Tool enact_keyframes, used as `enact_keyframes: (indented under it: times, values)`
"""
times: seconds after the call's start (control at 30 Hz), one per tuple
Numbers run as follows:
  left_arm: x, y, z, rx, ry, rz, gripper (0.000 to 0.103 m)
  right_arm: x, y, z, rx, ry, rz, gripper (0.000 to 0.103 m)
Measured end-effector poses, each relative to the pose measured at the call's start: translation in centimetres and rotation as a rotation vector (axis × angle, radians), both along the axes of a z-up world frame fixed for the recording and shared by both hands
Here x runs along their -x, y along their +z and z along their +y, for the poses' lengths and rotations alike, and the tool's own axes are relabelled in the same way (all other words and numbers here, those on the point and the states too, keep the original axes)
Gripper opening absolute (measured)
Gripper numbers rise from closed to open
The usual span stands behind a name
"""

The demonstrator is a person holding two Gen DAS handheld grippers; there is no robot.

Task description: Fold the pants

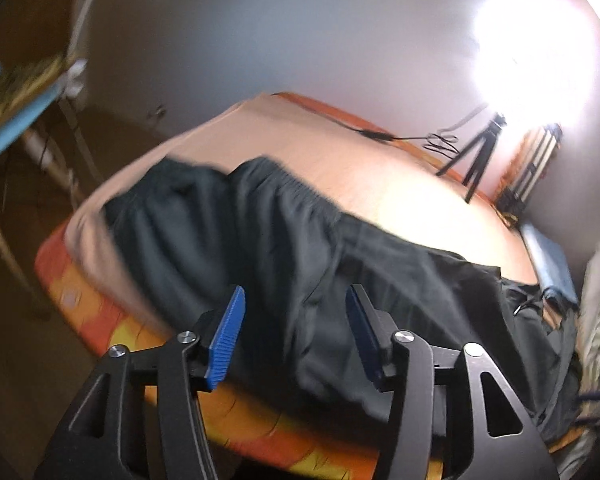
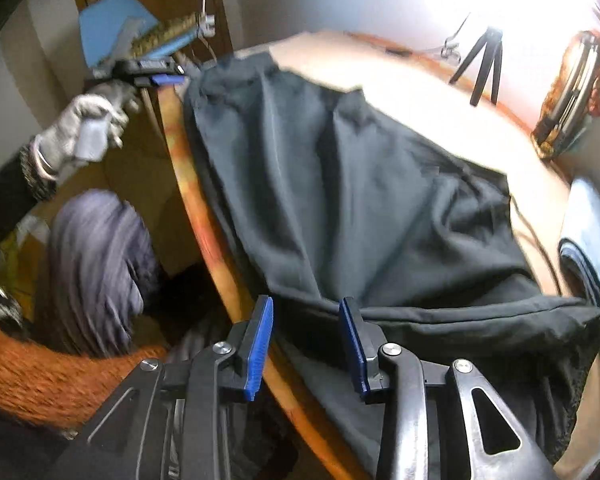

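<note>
Black pants [image 1: 284, 248] lie spread across a beige-covered table [image 1: 400, 184], with the elastic waistband toward the far side and cloth hanging over the near edge. My left gripper [image 1: 295, 300] is open, its blue pads [image 1: 228, 332] just above the cloth near the front edge, holding nothing. In the right wrist view the same pants [image 2: 340, 200] cover the table, part draped over the near rim. My right gripper [image 2: 306, 312] is open over a fold of the cloth at the edge. The left gripper [image 2: 168, 79] shows far left there, by the pants' far corner.
The table has an orange-yellow patterned rim [image 1: 100, 312]. A black tripod [image 1: 476, 152] with a bright lamp stands at the far side. Folded blue cloth [image 2: 592, 232] lies at the right. A blue chair [image 1: 16, 120] stands to the left. My gloved hand [image 2: 84, 128] holds the left gripper.
</note>
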State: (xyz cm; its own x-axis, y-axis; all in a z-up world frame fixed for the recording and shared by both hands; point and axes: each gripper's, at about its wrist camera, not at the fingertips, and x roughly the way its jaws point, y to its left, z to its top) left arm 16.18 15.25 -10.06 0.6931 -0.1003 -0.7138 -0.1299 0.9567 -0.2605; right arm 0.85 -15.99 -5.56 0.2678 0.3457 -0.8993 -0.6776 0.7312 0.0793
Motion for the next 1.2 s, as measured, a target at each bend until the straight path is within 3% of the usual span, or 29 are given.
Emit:
enact_keyframes:
  times: [0.03, 0.17, 0.33, 0.47, 0.63, 0.73, 0.8, 0.83, 0.87, 1.07, 1.2]
  values:
    - [-1.0, 0.0, -0.7, -0.028, -0.028, 0.009, 0.060, -0.3, 0.6, 0.1, -0.014, -0.006, -0.006, 0.040]
    - [-3.8, -1.3, -2.6, -0.111, -0.086, 0.056, 0.060, -2.5, 2.9, 1.2, -0.057, -0.030, -0.065, 0.058]
    - [-6.3, -3.9, -4.1, -0.188, -0.107, 0.119, 0.060, -8.2, 3.5, 4.3, -0.101, -0.054, -0.089, 0.059]
    - [-7.1, -5.0, -3.7, -0.191, -0.074, 0.141, 0.060, -14.0, 1.6, 7.5, -0.135, -0.102, -0.056, 0.059]
    - [-7.6, -5.7, -2.6, -0.195, -0.042, 0.131, 0.060, -18.7, -3.7, 12.1, -0.053, -0.120, -0.016, 0.057]
    - [-7.3, -5.5, -1.6, -0.150, -0.014, 0.110, 0.056, -20.1, -6.7, 13.7, 0.013, -0.132, 0.022, 0.028]
    - [-7.0, -5.4, -0.9, -0.133, -0.010, 0.089, 0.032, -20.5, -7.9, 13.9, 0.025, -0.144, 0.038, 0.021]
    - [-6.9, -5.4, -0.5, -0.119, -0.007, 0.082, 0.018, -20.6, -8.2, 14.0, 0.025, -0.148, 0.040, 0.012]
    - [-6.6, -5.3, 0.3, -0.081, 0.005, 0.069, 0.011, -20.7, -8.3, 13.9, 0.025, -0.147, 0.039, 0.007]
    - [-3.0, -5.1, 7.3, 0.146, 0.200, -0.009, 0.011, -20.6, -7.1, 14.1, 0.054, -0.148, -0.033, 0.001]
    - [-0.7, -6.2, 11.3, 0.223, 0.286, 0.002, 0.011, -20.9, -7.1, 14.3, 0.086, -0.150, -0.044, 0.001]
